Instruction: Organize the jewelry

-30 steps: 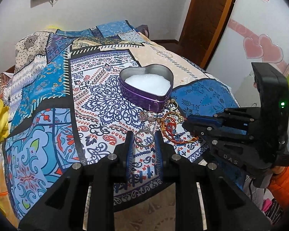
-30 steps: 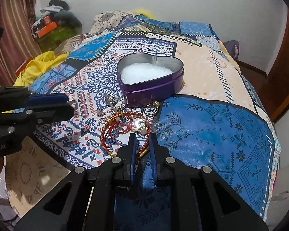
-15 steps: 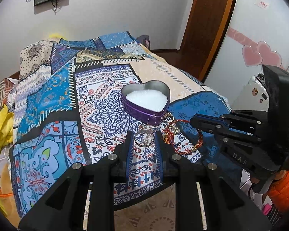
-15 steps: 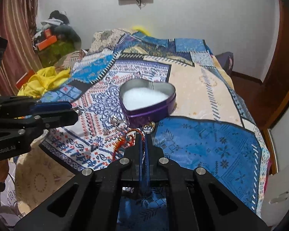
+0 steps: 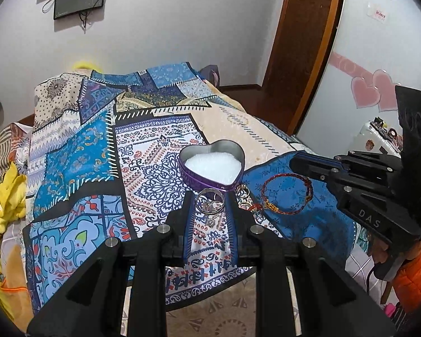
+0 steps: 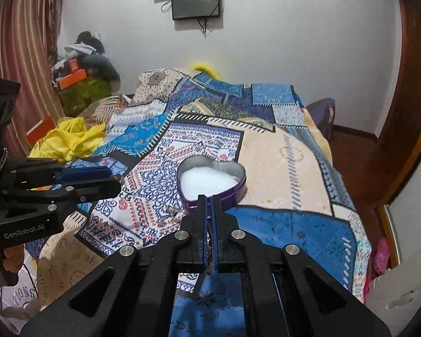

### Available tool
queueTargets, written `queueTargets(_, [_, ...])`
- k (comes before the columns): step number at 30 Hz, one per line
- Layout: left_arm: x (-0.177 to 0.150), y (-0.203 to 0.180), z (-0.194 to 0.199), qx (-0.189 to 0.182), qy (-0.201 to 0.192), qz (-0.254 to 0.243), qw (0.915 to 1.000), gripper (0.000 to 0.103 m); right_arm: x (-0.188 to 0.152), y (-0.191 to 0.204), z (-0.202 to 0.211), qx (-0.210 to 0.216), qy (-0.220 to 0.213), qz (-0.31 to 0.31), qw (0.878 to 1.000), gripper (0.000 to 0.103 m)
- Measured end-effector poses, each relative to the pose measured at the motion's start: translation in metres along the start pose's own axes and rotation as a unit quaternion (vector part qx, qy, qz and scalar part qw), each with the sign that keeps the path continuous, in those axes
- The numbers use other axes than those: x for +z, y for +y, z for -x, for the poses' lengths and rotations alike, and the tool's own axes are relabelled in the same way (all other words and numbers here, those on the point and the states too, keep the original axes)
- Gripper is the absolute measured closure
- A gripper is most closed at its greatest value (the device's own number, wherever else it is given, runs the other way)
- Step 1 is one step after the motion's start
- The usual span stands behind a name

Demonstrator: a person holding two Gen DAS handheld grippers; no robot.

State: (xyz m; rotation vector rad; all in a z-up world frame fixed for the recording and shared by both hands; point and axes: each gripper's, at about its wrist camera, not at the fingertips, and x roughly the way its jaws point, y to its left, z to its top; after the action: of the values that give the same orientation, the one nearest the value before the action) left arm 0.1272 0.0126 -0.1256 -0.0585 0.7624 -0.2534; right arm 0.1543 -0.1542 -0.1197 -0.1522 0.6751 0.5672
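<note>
Change: both claws are up off the bed now, each carrying its catch, where a second ago they were down among the jewelry.
Left claw (image 5: pixel 209 206): fingers set apart but pressing a silver ring (image 5: pixel 210 204) between the blue pads; ring lifted, hanging just in front of the tin's near point.
Right claw (image 6: pixel 208 205): fingers pressed nearly together, pinching the red bracelet (image 5: pixel 286 193); from the left camera you see the loop dangling off its tip, gold charm at the bottom, over the blue patch of quilt.
Heart tin (image 5: pixel 212 172): purple, open, white padding inside, sitting on the patchwork quilt (image 5: pixel 78 151) in the middle of the bed's near end.
Loose pieces: a couple of small rings (image 5: pixel 242 192) lie on the quilt just beside the tin, between it and the bracelet; another little cluster (image 6: pixel 173 211) shows near the tin in the right camera.
Room: yellow cloth (image 6: pixel 70 137) bunched at the bed's left edge, dark screen (image 6: pixel 196 2) on the far wall.
</note>
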Motion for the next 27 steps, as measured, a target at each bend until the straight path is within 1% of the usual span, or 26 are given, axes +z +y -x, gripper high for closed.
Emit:
queueTargets(5, [0.004, 0.002, 0.002, 0.000, -0.008, 0.002, 1.0000, 0.082, 0.008, -0.001, 0.004, -0.005, -0.012, 0.004, 1.000, 0.101])
queueTargets(12, [0.010, 0.004, 0.003, 0.003, -0.017, 0.002, 0.9998, 0.082, 0.027, 0.004, -0.001, -0.006, -0.028, 0.019, 0.999, 0.101])
queueTargets(20, [0.023, 0.016, -0.002, 0.008, -0.025, 0.004, 0.9997, 0.082, 0.047, 0.016, -0.016, 0.009, -0.037, 0.034, 0.999, 0.101])
queueTargets(27, [0.030, 0.027, -0.016, 0.013, -0.021, 0.008, 0.9997, 0.082, 0.056, 0.024, -0.039, 0.036, -0.033, 0.035, 0.998, 0.101])
